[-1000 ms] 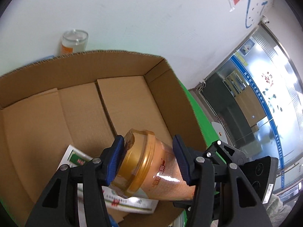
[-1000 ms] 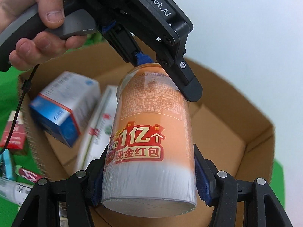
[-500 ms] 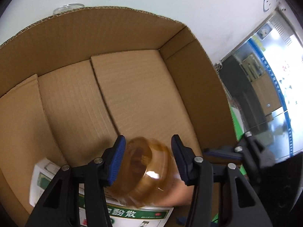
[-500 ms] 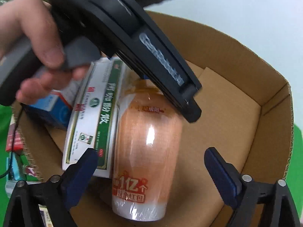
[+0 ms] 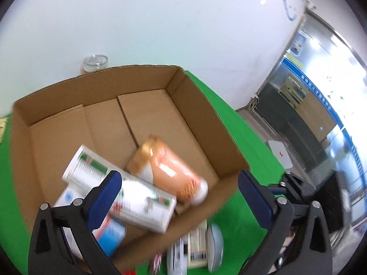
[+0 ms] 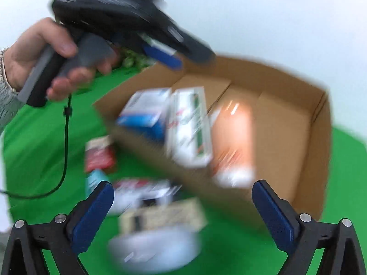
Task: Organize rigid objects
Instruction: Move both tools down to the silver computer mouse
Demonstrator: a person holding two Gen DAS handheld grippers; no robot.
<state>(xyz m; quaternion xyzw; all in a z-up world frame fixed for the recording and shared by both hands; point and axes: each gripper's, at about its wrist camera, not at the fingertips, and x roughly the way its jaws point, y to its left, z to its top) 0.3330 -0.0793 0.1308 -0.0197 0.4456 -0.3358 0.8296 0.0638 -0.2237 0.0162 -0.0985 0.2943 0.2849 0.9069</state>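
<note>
An open cardboard box [image 5: 199, 114] sits on a green desk [image 5: 240, 135]. Inside it an orange jar [image 5: 174, 171] lies on its side, touching a long white carton with green print [image 5: 128, 192], with a blue and white box [image 5: 110, 231] beside that. The left gripper [image 5: 179, 197] hangs above the box's near edge, its jaws opening with nothing between them. The right gripper [image 6: 181, 208] is also opening and holds nothing. More small packages [image 6: 160, 215] lie blurred on the desk in front of the box. A hand [image 6: 43, 52] holds the left gripper's handle.
</note>
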